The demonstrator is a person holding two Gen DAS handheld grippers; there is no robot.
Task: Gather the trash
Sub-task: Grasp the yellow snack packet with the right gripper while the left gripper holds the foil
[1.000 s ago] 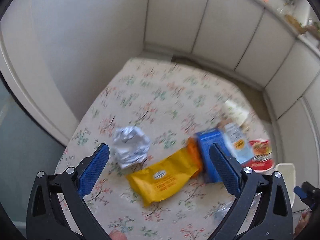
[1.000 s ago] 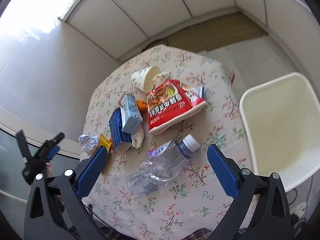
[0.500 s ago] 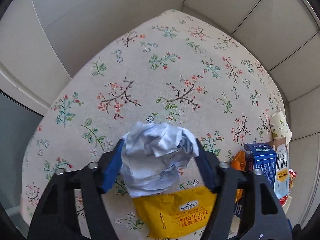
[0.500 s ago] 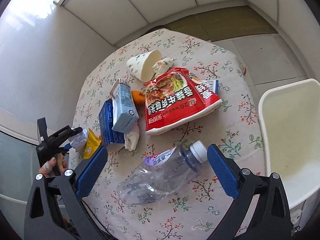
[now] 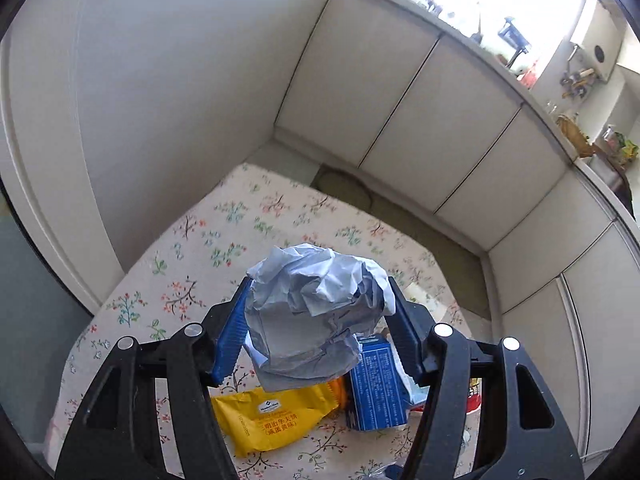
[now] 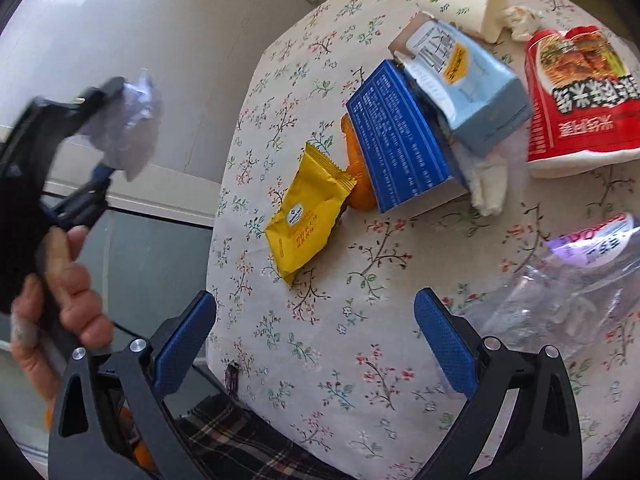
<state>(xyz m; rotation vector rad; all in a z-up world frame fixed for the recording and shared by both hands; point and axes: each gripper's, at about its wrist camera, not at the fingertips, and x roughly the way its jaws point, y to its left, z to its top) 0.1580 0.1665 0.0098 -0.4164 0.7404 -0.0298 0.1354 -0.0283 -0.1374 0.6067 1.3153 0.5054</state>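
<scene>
— While the left wrist view fills up with the crumpled ball of pale grey-white paper (image 5: 316,316), what does it show that the other camera misses?

— It shows the left gripper (image 5: 318,328) pinching that paper ball between its blue ribbed pads, both pressed into its sides, the ball lifted clear of the floral tablecloth (image 5: 224,240). Its jaws have just been closing, with the ball between them. Under and behind the ball lie a yellow foil snack packet (image 5: 272,416) and a dark blue carton (image 5: 376,384).

— And the right wrist view?

— It sees the left gripper (image 6: 116,128) from the side, out past the table edge, with a bare hand (image 6: 60,292) on its handle. It also shows the right gripper (image 6: 316,332), spread wide with nothing between its pads, hanging over the cloth. The yellow packet (image 6: 308,224) lies just ahead of its left finger; beyond that are an orange peel (image 6: 356,176), the blue carton (image 6: 400,140) and a light blue carton (image 6: 468,92) leaning on it. Off its right finger lies a crushed clear plastic bottle (image 6: 560,300); further ahead on that side are a red printed snack bag (image 6: 580,92), a white paper cup (image 6: 464,0) on its side and a white tissue (image 6: 488,184).
</scene>
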